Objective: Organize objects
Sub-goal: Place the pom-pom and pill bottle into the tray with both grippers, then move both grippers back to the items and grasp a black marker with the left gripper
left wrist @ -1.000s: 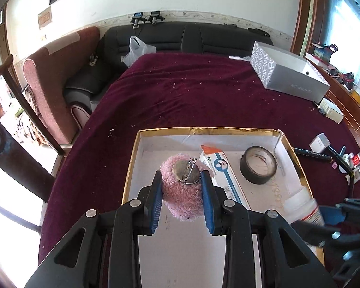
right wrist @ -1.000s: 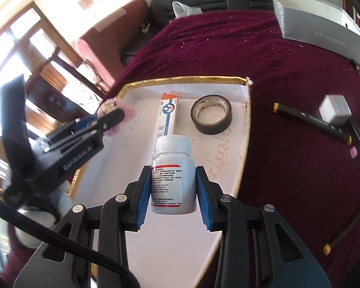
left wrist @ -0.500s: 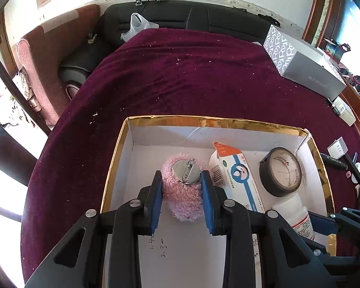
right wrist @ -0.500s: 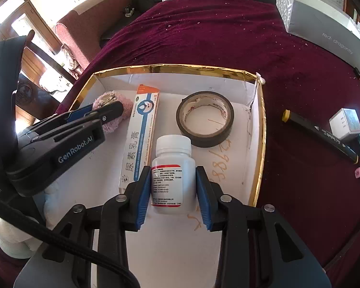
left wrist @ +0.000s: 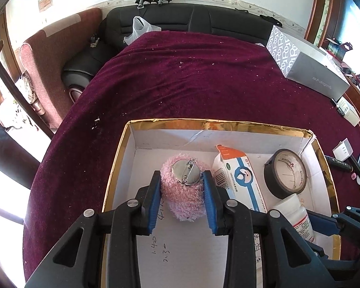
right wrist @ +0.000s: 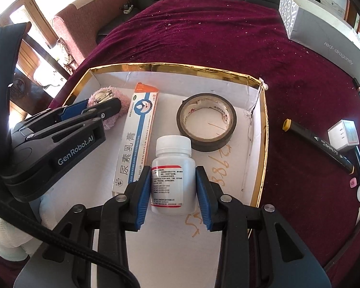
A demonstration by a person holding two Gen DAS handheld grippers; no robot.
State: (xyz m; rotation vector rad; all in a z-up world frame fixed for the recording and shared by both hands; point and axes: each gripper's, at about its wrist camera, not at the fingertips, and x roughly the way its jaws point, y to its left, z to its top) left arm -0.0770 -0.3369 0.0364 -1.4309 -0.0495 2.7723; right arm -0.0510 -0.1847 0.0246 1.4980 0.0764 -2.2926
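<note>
A white cardboard box with a gold rim [left wrist: 204, 122] [right wrist: 168, 67] lies on the maroon cloth. My left gripper [left wrist: 181, 175] [right wrist: 100, 105] is low in the box's left part. A pink fluffy brooch [left wrist: 180, 199] [right wrist: 108, 122] with a metal pin back sits between its blue pads; the jaws are opening, pads still against the fluff. My right gripper [right wrist: 172, 170] is shut on a white pill bottle [right wrist: 172, 180] [left wrist: 295, 216], held upright over the box floor. An ointment carton [left wrist: 240, 180] [right wrist: 139, 134] and a black tape roll [left wrist: 268, 175] [right wrist: 180, 117] lie in the box.
A grey patterned box [left wrist: 312, 72] [right wrist: 324, 36] lies at the far right of the cloth. A black pen [right wrist: 316, 141] and a small white cube [right wrist: 343, 134] lie right of the box. A black sofa [left wrist: 192, 16] and a red armchair [left wrist: 50, 60] stand beyond the table.
Both grippers have come down and forward into the box, carrying the brooch and the bottle. The left jaws now stand slightly wider around the brooch.
</note>
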